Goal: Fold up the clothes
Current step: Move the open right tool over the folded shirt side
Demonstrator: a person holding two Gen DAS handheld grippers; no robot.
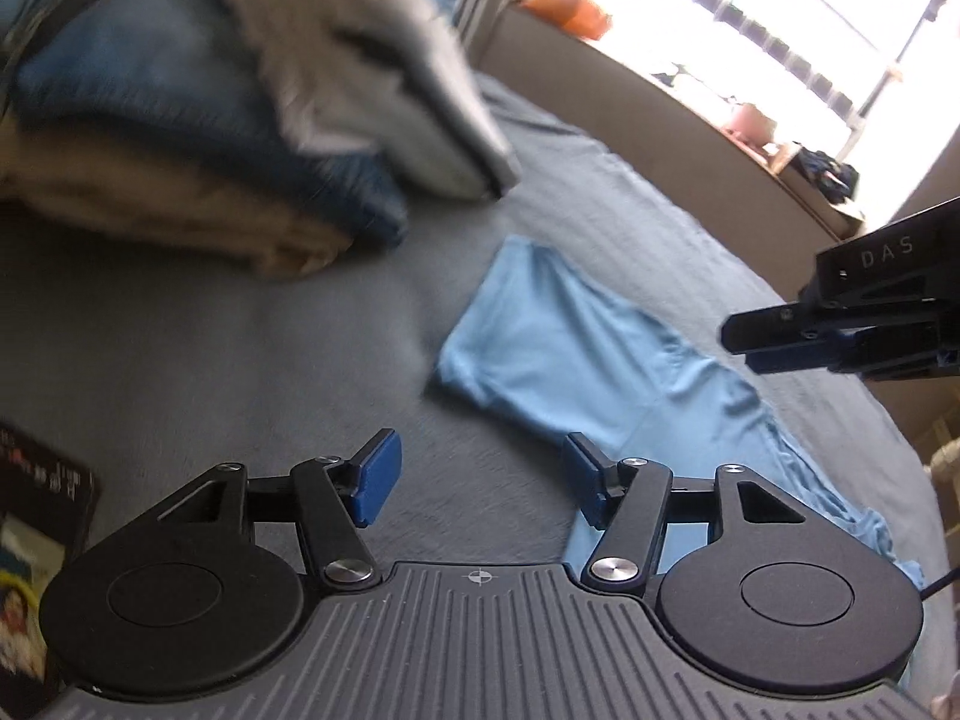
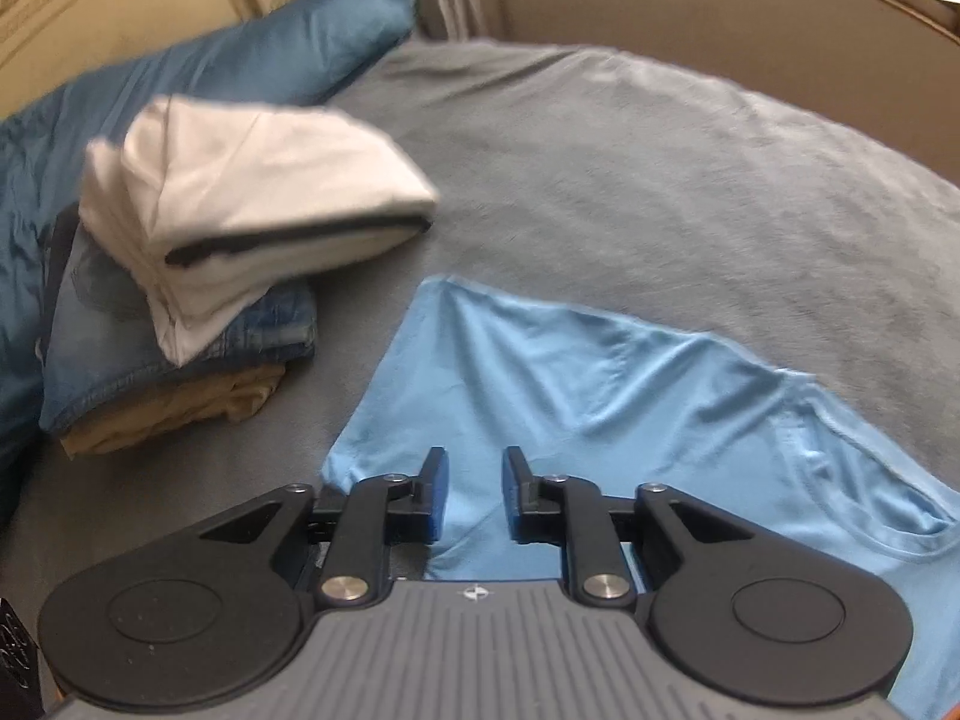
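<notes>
Neckline of light-blue T-shirt (image 2: pixel 630 420), right-wrist view only

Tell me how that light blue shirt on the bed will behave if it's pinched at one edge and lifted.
The light blue shirt looks thin and wrinkled, so it will probably droop limply. Lying flat on the grey blanket, it likely weighs little and may drag and bunch.

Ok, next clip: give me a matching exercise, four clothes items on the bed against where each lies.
Items:
1 white top
2 jeans
3 tan garment
4 light blue shirt

Places:
A bottom of the stack
B spread flat on the blanket, beside the stack
C top of the stack
D middle of the stack

Pairs: 1-C, 2-D, 3-A, 4-B
</notes>
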